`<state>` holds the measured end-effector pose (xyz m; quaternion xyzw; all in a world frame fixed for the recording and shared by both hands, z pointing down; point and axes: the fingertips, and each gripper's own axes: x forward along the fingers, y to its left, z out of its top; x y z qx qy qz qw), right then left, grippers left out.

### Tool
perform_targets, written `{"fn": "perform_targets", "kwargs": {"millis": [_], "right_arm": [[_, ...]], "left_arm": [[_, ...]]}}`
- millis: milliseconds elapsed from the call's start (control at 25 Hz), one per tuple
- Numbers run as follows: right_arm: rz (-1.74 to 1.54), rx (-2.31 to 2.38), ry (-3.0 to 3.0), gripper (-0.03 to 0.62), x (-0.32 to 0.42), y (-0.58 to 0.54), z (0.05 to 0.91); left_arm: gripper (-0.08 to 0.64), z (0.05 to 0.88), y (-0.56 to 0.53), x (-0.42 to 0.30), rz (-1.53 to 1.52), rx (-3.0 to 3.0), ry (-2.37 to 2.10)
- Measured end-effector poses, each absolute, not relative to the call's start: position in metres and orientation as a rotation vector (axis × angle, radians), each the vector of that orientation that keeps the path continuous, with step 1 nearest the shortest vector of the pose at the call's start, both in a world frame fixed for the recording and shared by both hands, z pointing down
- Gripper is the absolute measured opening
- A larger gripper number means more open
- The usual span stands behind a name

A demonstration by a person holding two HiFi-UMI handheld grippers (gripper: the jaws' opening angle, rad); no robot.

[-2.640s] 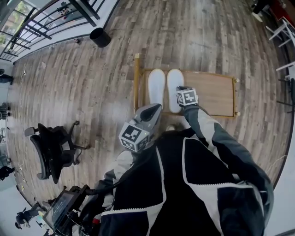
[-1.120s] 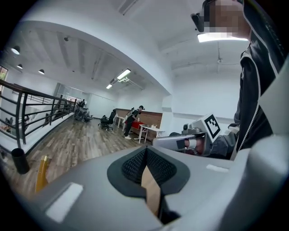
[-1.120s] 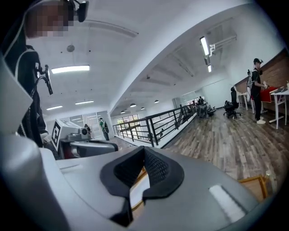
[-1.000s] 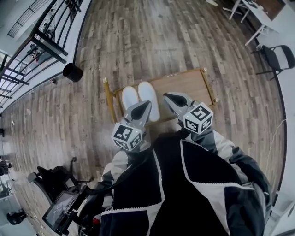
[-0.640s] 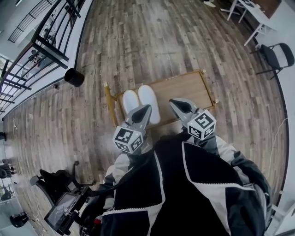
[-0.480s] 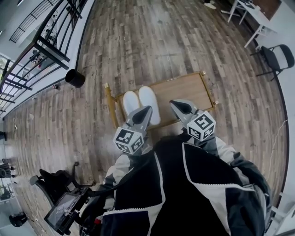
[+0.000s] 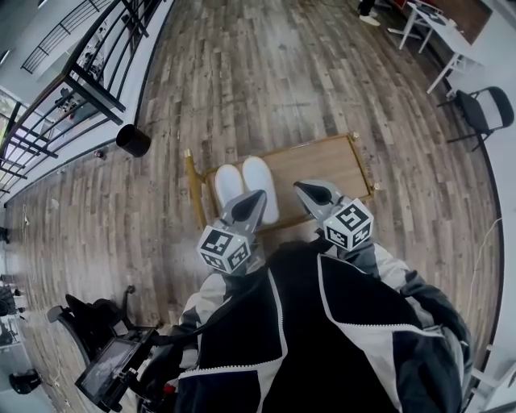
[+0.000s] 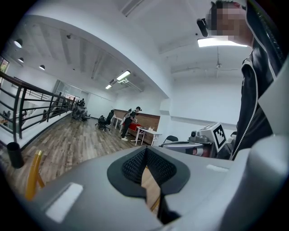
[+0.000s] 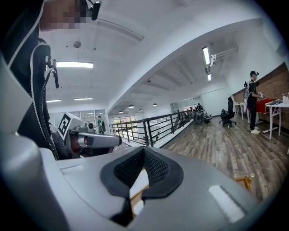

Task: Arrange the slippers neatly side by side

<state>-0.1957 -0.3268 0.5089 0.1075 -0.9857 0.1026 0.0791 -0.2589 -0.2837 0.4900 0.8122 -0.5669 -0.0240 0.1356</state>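
Note:
Two white slippers, the left one [image 7: 227,182] and the right one [image 7: 260,173], lie side by side, touching, at the left end of a low wooden board [image 7: 318,161] on the floor. In the head view my left gripper [image 7: 256,196] is held above their near ends, shut and empty. My right gripper [image 7: 305,189] hovers over the board's near edge just right of the slippers, also shut and empty. In the left gripper view the pads [image 8: 135,164] meet with nothing between them. The right gripper view shows its pads [image 9: 156,169] closed the same way.
A yellow post [image 7: 193,198] stands at the board's left edge. A black bin [image 7: 133,139] and a black railing [image 7: 76,77] are at the far left. An office chair [image 7: 85,319] sits at the lower left; a folding chair [image 7: 484,109] and white table [image 7: 435,24] at the right.
The right gripper has come back off the right slipper and now hangs beside the left one. Over the last second only the head view has shifted slightly; the slippers have not moved.

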Motion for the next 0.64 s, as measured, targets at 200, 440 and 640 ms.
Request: {"fn": "perform_targets", "kwargs": {"millis": [200, 440, 640], "right_arm": [[0.307, 0.289, -2.941, 0.000, -0.200, -0.323, 0.511], [0.298, 0.245, -2.932, 0.002, -0.206, -0.317, 0.509], [0.316, 0.234, -2.922, 0.002, -0.199, -0.313, 0.516]], "left_arm": [[0.018, 0.490, -0.280, -0.265, -0.085, 2.339, -1.663], [0.018, 0.488, -0.275, -0.271, -0.101, 2.319, -1.690], [0.018, 0.494, -0.271, -0.263, -0.094, 2.316, -1.683]]}}
